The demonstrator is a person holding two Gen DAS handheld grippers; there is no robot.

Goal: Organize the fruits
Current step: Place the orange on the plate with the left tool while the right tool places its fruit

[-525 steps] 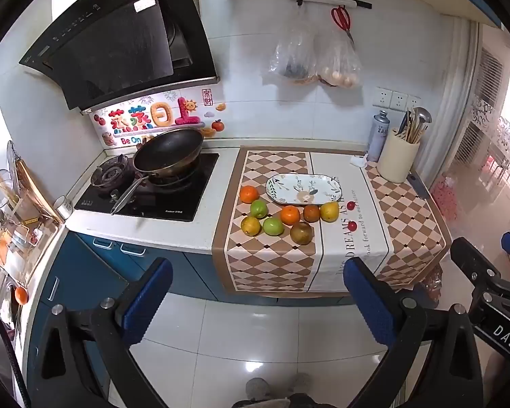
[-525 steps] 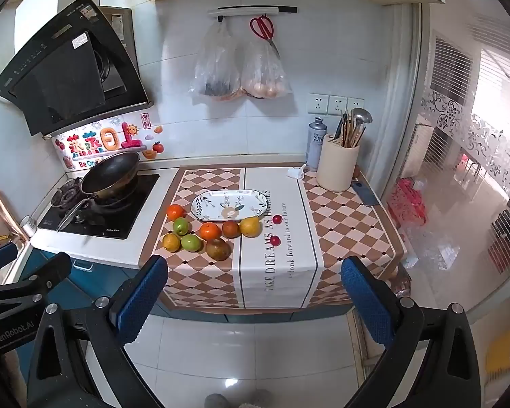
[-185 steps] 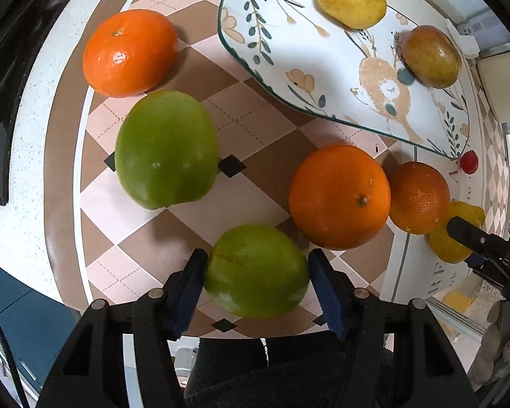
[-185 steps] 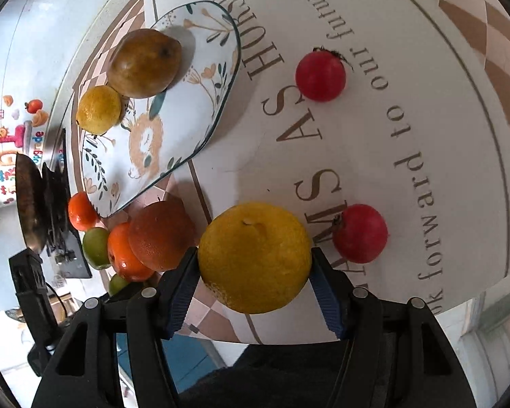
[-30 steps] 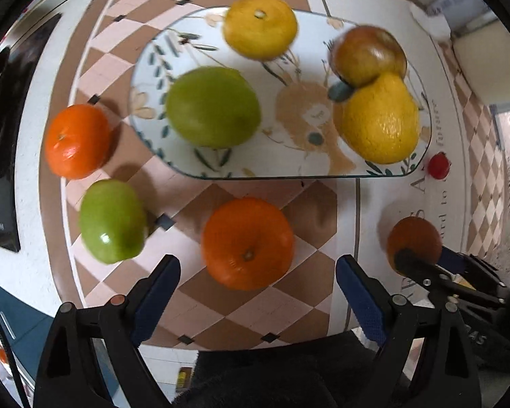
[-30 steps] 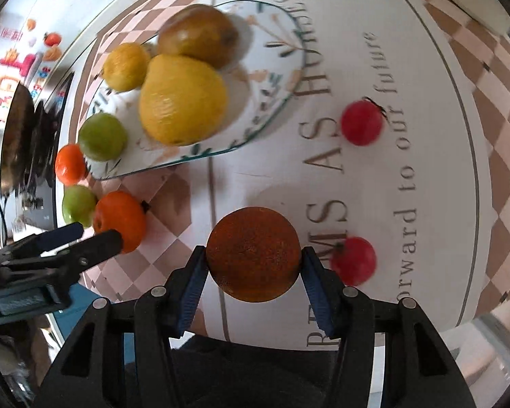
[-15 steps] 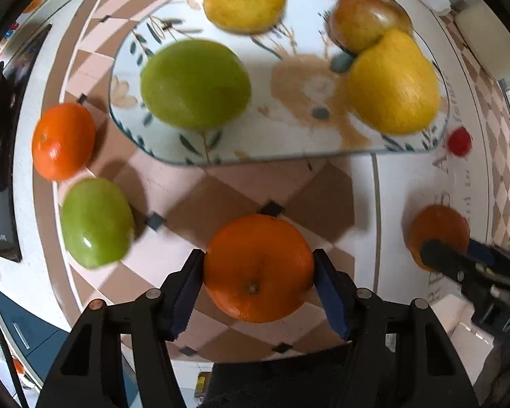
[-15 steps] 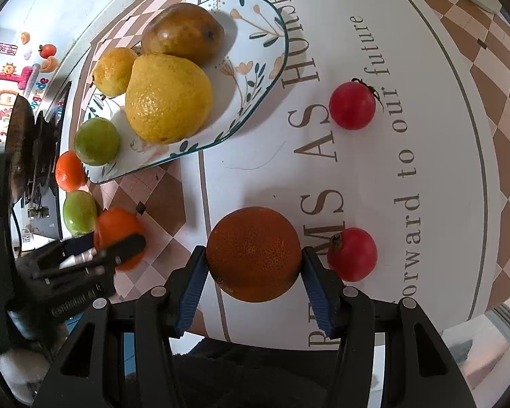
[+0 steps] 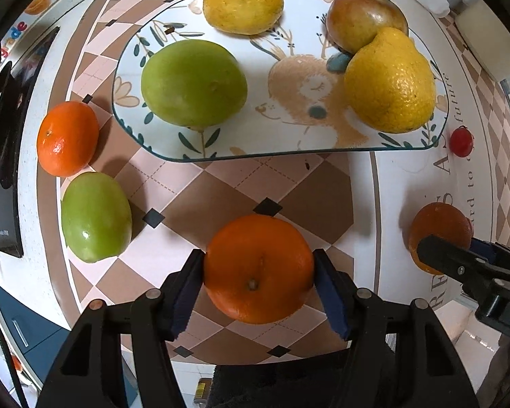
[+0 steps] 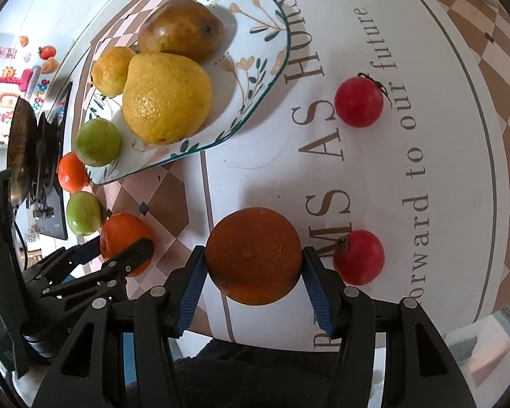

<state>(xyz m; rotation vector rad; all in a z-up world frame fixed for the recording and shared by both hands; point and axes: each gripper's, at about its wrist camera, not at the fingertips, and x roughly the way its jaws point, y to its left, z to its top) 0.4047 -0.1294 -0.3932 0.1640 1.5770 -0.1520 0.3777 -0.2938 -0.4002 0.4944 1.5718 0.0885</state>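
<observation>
My left gripper (image 9: 259, 278) is shut on a bright orange (image 9: 259, 268) just above the checked cloth, in front of the patterned plate (image 9: 289, 136). My right gripper (image 10: 253, 272) is shut on a dark orange (image 10: 253, 255) over the white strip of the cloth; this orange also shows in the left wrist view (image 9: 440, 227). The plate (image 10: 255, 68) holds a green fruit (image 9: 193, 83), a yellow citrus (image 9: 243, 1), a brown pear (image 9: 365, 17) and a large yellow lemon (image 9: 389, 81). A small orange (image 9: 68, 137) and a green fruit (image 9: 95, 216) lie left of the plate.
Two red cherry tomatoes (image 10: 358, 102) (image 10: 358, 256) lie on the white strip right of the plate. A black stove (image 10: 47, 156) with a pan (image 10: 22, 149) sits at the far left. The counter's front edge is just under both grippers.
My left gripper moved forward and closed around the bright orange, which was in front of open fingers a second ago. The right gripper keeps holding the dark orange.
</observation>
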